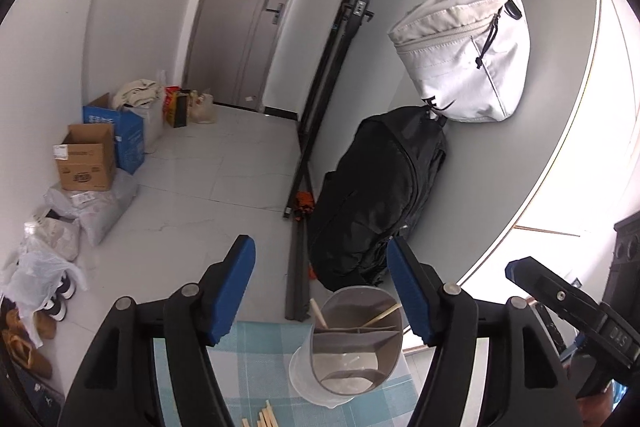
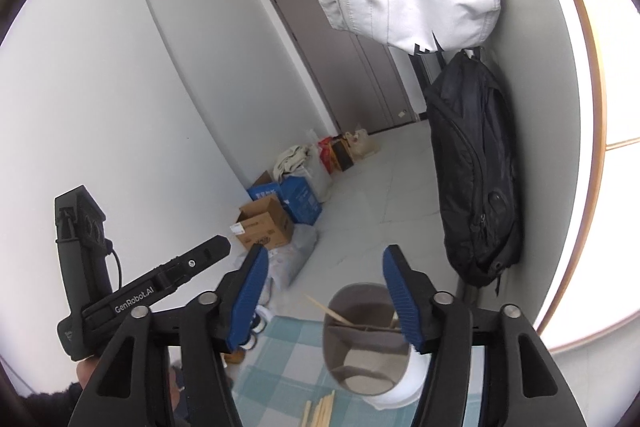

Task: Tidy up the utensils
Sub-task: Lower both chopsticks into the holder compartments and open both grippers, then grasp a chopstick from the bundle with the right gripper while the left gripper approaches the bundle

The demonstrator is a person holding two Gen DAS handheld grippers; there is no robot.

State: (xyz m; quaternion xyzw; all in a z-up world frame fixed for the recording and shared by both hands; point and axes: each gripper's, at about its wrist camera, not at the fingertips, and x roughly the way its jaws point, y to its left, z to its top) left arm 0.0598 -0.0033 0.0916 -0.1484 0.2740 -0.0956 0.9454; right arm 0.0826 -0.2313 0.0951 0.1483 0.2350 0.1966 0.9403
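The pale tiled floor (image 1: 208, 187) fills the middle of the left wrist view, bare up to the grey door (image 1: 256, 15) at top centre. Its left edge is crowded with cardboard boxes (image 1: 86, 157), bags and shoes. On the right a black backpack (image 1: 380, 195) leans against the wall under a hanging white bag (image 1: 464, 55).

At the bottom centre a checked blue cloth (image 1: 260, 367) covers the table edge. On it stands the grey divided utensil holder (image 1: 356, 339), with wooden chopsticks (image 1: 320, 313) sticking out of its far compartments (more loose sticks (image 1: 266, 417) lie on the cloth at the lower edge).

The left gripper (image 1: 322, 289) has its blue pads spread wide, holding nothing. The right gripper (image 2: 326, 297) is likewise spread and empty; its right pad overlaps the holder's rim (image 2: 360, 291) in the picture, though contact cannot be told.
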